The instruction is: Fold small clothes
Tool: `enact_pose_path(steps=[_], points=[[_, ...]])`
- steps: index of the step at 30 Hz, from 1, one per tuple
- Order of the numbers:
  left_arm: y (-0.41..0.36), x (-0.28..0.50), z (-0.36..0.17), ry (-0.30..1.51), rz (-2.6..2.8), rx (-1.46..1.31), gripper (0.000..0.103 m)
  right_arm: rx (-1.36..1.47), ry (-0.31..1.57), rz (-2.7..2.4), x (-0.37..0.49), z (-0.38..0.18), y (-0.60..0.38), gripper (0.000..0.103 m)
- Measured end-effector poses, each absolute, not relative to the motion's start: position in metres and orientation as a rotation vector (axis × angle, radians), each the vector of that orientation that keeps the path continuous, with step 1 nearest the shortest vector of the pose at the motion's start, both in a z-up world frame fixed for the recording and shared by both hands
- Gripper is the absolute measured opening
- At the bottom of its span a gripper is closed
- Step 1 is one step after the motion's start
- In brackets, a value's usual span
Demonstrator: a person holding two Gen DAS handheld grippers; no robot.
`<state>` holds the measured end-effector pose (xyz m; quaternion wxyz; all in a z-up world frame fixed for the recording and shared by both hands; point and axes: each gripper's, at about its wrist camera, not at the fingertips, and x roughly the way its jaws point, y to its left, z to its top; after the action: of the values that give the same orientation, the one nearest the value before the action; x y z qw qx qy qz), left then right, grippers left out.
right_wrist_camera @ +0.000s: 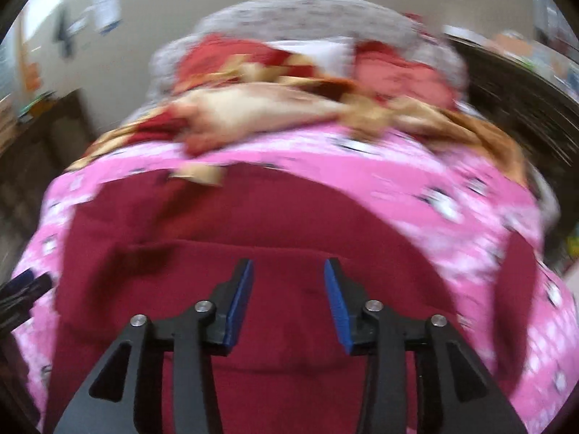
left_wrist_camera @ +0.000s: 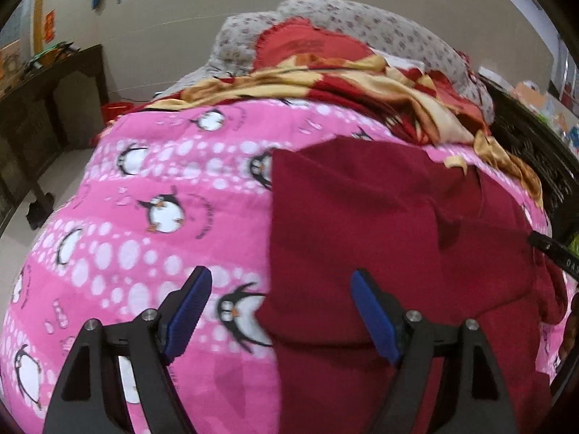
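A dark red garment [left_wrist_camera: 380, 224] lies spread on a pink penguin-print blanket [left_wrist_camera: 163, 181]. My left gripper [left_wrist_camera: 280, 282] is open and empty, hovering over the garment's left edge, one finger over the blanket and one over the cloth. In the right wrist view, which is blurred, the same dark red garment [right_wrist_camera: 253, 224] fills the middle, with a folded layer in front. My right gripper [right_wrist_camera: 288, 271] is open and empty above that folded part. The left gripper's tip [right_wrist_camera: 25, 285] shows at the left edge.
A crumpled red and yellow cloth [left_wrist_camera: 325, 83] and grey floral pillows [left_wrist_camera: 362, 25] lie at the far end of the bed. A dark wooden table [left_wrist_camera: 43, 108] stands to the left, dark furniture [left_wrist_camera: 524, 137] to the right. A red bucket [left_wrist_camera: 115, 110] sits on the floor.
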<state>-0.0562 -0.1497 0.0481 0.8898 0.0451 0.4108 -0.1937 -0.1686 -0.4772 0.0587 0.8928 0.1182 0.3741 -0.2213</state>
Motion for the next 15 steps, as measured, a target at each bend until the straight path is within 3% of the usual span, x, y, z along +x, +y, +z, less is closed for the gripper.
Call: enact_pose_path(steps=[4,5,6,7,8,15], points=[[-0.167,-0.058,0.029,0.897,-0.392,0.152,0.083,0.326,0.831,-0.511,-0.174,0.037,-0.507,0.051],[-0.168,-0.058,0.026,0.905,-0.387,0.159,0.083,0.341,0.845,-0.488,-0.173,0.032,-0.508,0.04],[-0.169,-0.057,0.023,0.914,-0.382,0.164,0.083,0.356,0.851,-0.445,-0.17,0.029,-0.507,0.021],[-0.168,-0.057,0.021,0.921,-0.377,0.163,0.083,0.357,0.848,-0.433,-0.171,0.029,-0.506,0.021],[-0.167,-0.056,0.02,0.924,-0.375,0.158,0.083,0.349,0.832,-0.441,-0.173,0.032,-0.506,0.014],[-0.169,-0.055,0.017,0.937,-0.362,0.164,0.083,0.44,0.806,-0.503,-0.182,0.031,-0.527,0.015]])
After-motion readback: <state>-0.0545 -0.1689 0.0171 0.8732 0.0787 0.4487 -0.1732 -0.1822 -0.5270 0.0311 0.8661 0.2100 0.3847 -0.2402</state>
